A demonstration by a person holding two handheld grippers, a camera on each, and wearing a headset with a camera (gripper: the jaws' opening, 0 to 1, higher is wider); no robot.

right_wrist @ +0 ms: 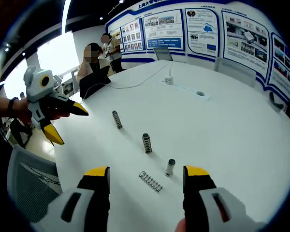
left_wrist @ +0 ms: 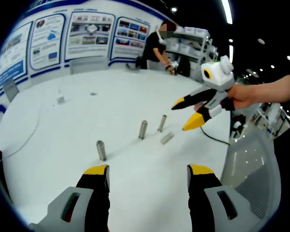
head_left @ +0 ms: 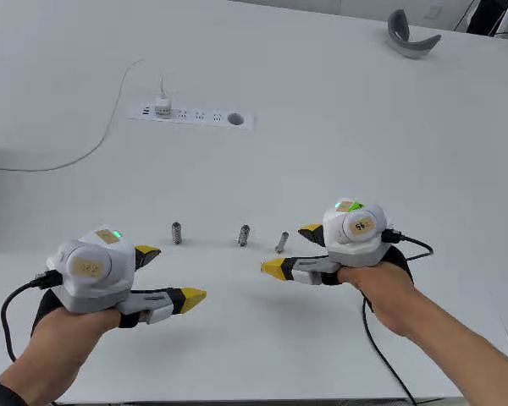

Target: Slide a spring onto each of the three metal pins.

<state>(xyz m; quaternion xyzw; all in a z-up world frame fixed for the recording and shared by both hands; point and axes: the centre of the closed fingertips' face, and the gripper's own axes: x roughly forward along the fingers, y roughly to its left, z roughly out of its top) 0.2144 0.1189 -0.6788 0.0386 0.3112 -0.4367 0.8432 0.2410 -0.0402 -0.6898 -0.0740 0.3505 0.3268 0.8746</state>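
The right claw (right_wrist: 146, 171), wide and empty like the left claw (left_wrist: 147, 169), should pinch the loose spring (right_wrist: 151, 181) just ahead by one end, then lower it squarely over the bare pin (right_wrist: 170, 167) alongside.

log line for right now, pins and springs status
left gripper open, empty | right gripper open, empty | left pin spring on | middle pin spring on | right pin bare | loose spring lying beside right pin
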